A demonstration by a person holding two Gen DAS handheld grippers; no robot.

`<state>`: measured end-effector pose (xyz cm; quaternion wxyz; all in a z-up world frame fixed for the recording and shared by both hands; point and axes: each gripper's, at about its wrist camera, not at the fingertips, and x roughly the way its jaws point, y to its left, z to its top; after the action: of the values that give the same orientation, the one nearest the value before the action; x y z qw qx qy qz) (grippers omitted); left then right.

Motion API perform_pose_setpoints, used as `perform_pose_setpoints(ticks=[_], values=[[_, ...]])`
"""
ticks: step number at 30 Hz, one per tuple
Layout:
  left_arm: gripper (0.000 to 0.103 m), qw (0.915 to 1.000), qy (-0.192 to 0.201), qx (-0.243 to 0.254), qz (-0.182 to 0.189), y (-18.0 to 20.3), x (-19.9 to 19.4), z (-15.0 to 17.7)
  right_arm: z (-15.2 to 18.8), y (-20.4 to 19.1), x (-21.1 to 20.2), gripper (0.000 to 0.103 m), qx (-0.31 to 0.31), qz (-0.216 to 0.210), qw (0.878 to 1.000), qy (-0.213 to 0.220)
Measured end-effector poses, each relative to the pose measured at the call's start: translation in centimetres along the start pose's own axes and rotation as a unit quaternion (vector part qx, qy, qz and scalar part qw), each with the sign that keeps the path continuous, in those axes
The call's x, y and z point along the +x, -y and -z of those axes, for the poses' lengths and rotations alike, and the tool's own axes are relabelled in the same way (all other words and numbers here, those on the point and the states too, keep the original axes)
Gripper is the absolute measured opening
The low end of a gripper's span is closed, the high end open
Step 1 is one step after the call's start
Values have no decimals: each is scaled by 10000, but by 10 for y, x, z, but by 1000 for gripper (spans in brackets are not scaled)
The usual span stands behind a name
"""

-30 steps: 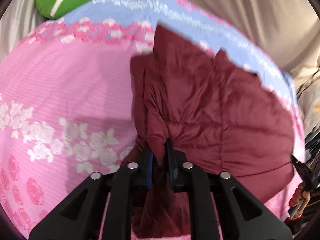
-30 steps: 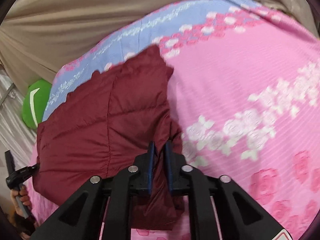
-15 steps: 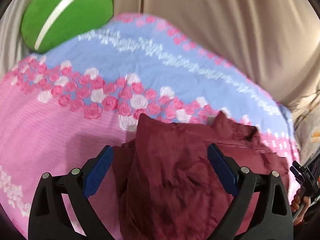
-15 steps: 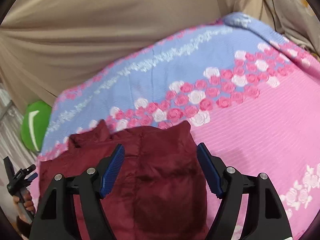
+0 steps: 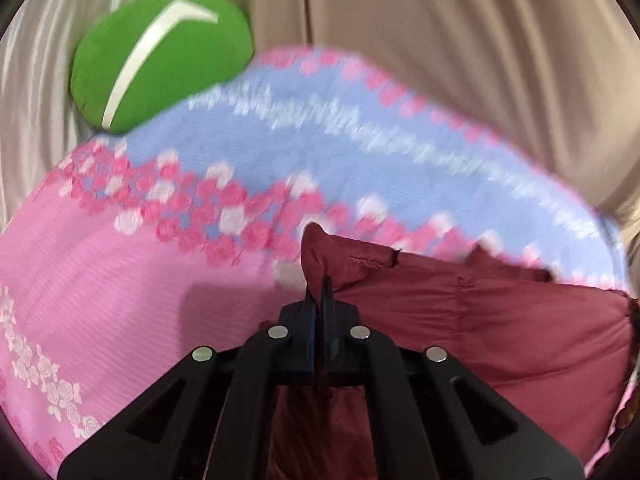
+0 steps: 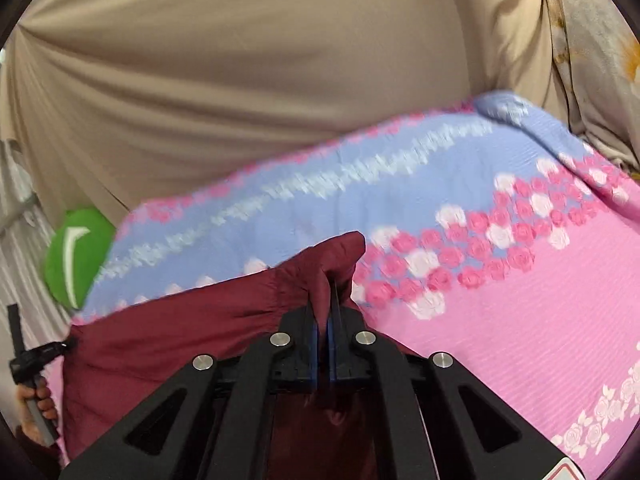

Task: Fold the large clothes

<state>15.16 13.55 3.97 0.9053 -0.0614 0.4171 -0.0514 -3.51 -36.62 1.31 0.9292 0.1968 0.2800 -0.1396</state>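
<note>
Both tongs are clamped tight on the maroon jacket (image 5: 480, 328): the left tongs (image 5: 319, 304) pinch a raised corner at 12 o'clock, and the right tongs (image 6: 325, 312) pinch another corner likewise. Between them the jacket lies on the pink-and-blue floral bedspread (image 5: 120, 280). One green cushion (image 5: 160, 56) sits at 10 o'clock in the left view.

Pink-and-blue floral bed (image 5: 120, 280), maroon garment (image 5: 500, 320) on it, seemingly a jacket
</note>
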Motion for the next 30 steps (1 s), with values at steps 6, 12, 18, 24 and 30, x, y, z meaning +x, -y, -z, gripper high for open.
perform_pose_setpoints(ticks=[6,12,18,24,30], values=[[0,9977,-302,203,-575,-2,50,26,34,26,70,4,162,473,9932,-1048],[9,9969,421,125,-652,-4,-15,21,24,-6,-7,21,-303,741,9967,-96],[12,9876,682,1262,631,81,-97,53,62,-101,-60,24,-1257,-704,9892,-250],[15,9647,-291,2112,1547,155,-80,121,135,-173,-50,22,-1900,-1975,9543,-1194],[15,9745,-433,1971,980,128,-61,143,155,-114,-33,4,-1440,-1152,9704,-1557]])
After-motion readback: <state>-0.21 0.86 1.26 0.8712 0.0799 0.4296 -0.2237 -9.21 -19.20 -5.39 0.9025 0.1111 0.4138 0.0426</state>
